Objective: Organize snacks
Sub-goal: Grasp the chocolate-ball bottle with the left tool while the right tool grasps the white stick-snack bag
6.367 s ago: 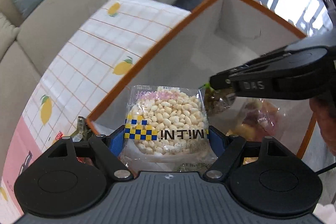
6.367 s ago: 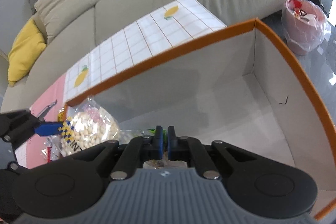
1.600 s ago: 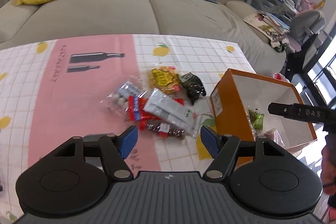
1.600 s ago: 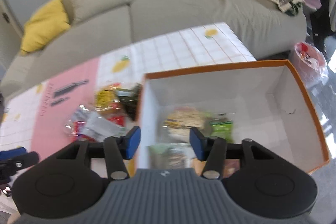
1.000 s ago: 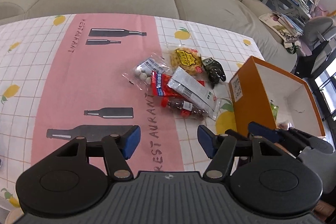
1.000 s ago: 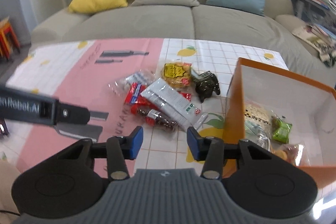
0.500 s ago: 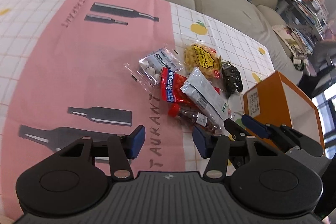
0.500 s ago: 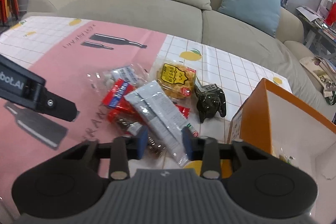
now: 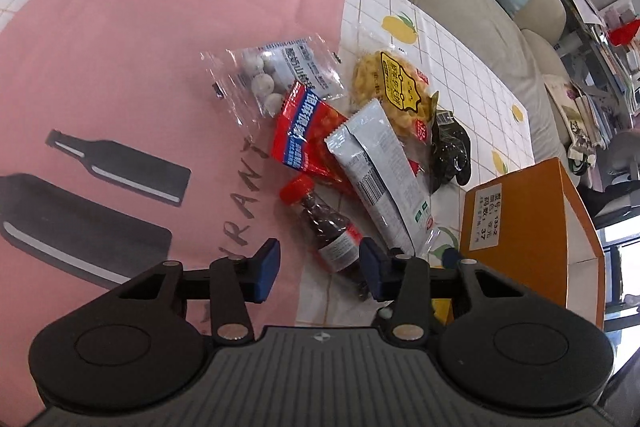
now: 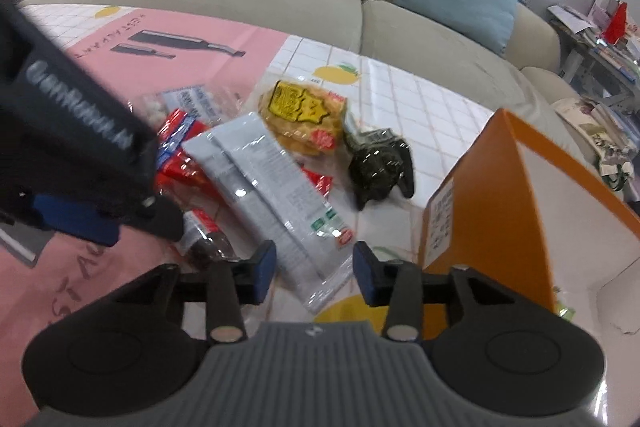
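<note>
Left tongs (image 9: 318, 269) are closing around a small red-capped bottle (image 9: 326, 227), pads not yet pressing. Right tongs (image 10: 314, 271) are opening over a grey snack packet (image 10: 276, 195), empty.

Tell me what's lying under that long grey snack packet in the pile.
Under the grey packet lie part of the red packet, an edge of the yellow crisps bag and, near its lower end, the red-capped bottle. Anything else beneath it is covered.

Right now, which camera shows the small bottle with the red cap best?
The left wrist view: the bottle lies whole, red cap to label, ahead of the fingers. In the right wrist view the left gripper hides its cap end.
</note>
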Demonstrator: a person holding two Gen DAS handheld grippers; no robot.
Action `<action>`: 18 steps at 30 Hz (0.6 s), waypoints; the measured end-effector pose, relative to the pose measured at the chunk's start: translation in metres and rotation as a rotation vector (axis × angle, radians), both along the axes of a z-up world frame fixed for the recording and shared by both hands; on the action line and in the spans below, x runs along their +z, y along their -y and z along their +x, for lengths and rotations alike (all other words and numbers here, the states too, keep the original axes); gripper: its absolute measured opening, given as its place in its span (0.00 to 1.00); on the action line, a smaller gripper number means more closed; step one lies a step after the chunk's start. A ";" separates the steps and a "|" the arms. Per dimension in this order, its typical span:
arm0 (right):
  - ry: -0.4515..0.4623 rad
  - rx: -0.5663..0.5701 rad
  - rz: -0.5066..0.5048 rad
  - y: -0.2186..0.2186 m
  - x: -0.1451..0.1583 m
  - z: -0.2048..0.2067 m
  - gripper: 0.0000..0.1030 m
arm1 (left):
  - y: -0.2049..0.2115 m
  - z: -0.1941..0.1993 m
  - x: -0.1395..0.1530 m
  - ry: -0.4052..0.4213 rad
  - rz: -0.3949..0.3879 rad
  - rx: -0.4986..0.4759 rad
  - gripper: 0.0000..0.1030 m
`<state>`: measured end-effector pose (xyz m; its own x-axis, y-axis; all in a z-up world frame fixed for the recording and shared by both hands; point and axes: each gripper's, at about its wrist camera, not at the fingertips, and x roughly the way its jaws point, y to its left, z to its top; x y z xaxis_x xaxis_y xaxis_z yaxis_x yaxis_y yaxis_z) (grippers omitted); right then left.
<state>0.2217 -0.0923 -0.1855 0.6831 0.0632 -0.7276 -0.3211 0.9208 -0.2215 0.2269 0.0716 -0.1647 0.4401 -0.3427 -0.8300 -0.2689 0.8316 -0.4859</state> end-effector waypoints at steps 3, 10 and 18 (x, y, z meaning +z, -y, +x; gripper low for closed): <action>0.000 0.017 0.023 -0.001 -0.001 -0.005 0.42 | 0.003 0.001 -0.002 -0.007 0.028 -0.004 0.50; -0.019 0.060 0.062 -0.002 -0.006 -0.009 0.50 | 0.018 0.006 -0.006 -0.018 0.057 -0.041 0.39; -0.004 0.060 0.054 0.000 -0.011 -0.010 0.51 | 0.029 0.005 -0.003 0.003 0.148 -0.089 0.34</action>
